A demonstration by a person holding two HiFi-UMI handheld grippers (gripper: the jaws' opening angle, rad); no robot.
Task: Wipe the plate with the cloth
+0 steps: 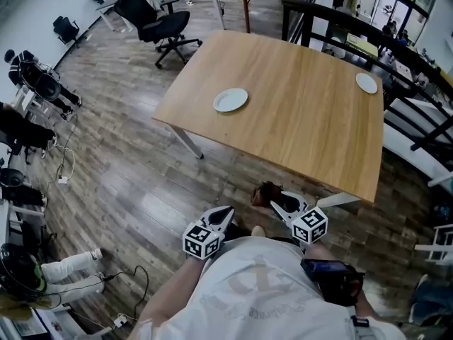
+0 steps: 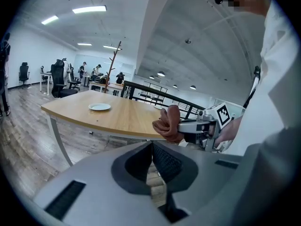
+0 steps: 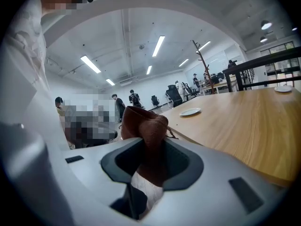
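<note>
Right now both grippers are off the table (image 1: 304, 119), held on its near side, close in front of the person's white shirt (image 1: 262, 282). R gripper (image 1: 277, 202): fingers clamped on the brown cloth (image 1: 266, 192), which bunches out past the tips in a crumpled wad. The cloth is short of the table's near edge and not touching the top. In the left gripper view the wad shows against that near edge. L gripper (image 1: 225, 212): fingers pressed together w/ nothing btwn them. It sits just beside the R one and is also short of the table's near edge. The plate (image 1: 231, 100), white and round, lies flat on the table nr its left edge, well apart from the cloth and both grippers. A 2nd plate (image 1: 366, 83), also white, lies nr the table's far right corner. A black office chair (image 1: 161, 21) stands on the wood floor (image 1: 127, 183) beyond the table's far left corner.
</note>
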